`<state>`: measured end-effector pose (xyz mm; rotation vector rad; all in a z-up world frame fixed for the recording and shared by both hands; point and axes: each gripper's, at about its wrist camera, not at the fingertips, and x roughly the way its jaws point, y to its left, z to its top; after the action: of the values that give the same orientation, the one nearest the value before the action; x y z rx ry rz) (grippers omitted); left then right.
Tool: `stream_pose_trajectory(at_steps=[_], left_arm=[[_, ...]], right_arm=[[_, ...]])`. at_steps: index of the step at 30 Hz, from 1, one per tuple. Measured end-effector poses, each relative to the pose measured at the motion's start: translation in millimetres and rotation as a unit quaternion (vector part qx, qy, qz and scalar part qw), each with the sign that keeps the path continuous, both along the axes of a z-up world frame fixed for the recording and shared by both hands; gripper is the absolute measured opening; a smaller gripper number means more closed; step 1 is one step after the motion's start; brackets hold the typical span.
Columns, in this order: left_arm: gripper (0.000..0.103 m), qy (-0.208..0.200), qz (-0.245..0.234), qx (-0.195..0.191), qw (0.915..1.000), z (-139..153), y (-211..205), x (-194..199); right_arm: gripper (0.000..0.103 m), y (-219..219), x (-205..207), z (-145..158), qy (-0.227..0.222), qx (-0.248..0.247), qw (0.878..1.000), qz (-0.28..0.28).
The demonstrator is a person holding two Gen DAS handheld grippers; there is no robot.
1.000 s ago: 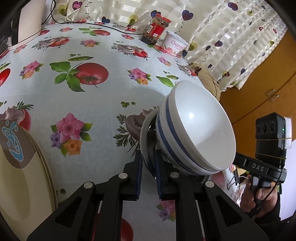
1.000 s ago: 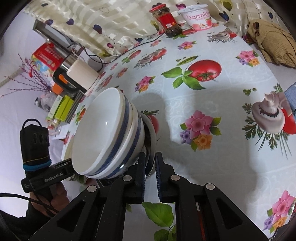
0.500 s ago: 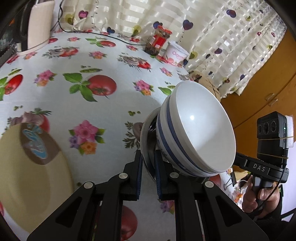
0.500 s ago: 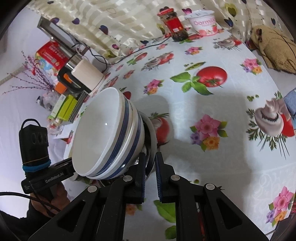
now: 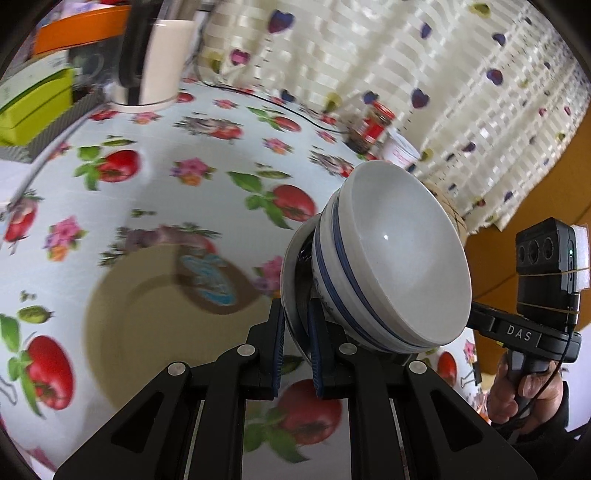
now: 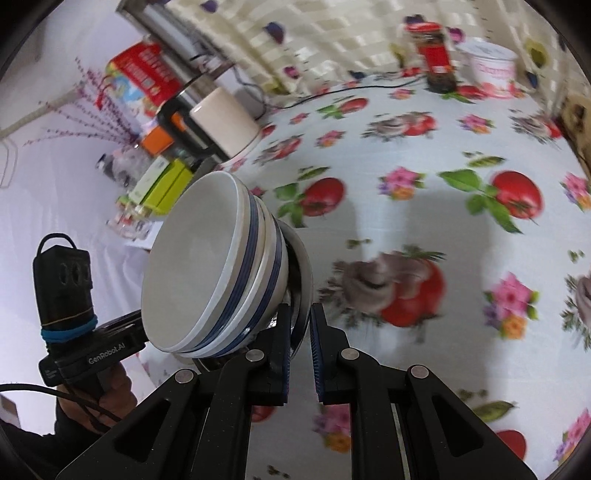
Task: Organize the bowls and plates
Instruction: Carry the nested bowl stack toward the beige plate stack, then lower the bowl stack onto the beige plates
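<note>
Tomato-print tablecloth [image 5: 207,206]: both grippers [image 5: 295,332] [image 6: 299,332] clamp the plate [image 5: 290,280] carrying 2 nested bowls [image 5: 391,258] — airborne; yellow plate [image 5: 147,332], lower left, awaits stacking.

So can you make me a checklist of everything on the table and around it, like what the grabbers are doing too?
Surface: table under a tomato-and-flower oilcloth.
Job's things: stacked blue-striped bowls on a metal plate, carried tilted above the table; beige plate with a brown-and-blue patch lying flat.
Clutter: red-lidded jar, yogurt tub, cream electric kettle, green boxes, orange box.
Grippers: left gripper and right gripper each shut on the metal plate's rim, opposite sides.
Cables: black cord along the table's back edge.
Surroundings: heart-print curtain, wooden cabinet, dried purple sprigs.
</note>
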<state>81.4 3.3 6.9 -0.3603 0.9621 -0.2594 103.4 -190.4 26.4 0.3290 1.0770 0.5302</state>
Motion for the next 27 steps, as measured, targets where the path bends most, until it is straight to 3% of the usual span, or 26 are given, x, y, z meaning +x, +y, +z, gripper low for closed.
stream_pose_trajectory(at_steps=[14, 27], left_arm=[[0.012, 0.017, 0.095, 0.013, 0.9952, -12, 84, -28], [0.012, 0.04, 0.115, 0.007, 0.9925, -32, 100, -32]], right_arm=[[0.011, 104, 20, -12, 0.017, -0.008, 0.995, 0.096], [0.011, 139, 27, -33, 0.041, -0.035, 0.99, 0.127]])
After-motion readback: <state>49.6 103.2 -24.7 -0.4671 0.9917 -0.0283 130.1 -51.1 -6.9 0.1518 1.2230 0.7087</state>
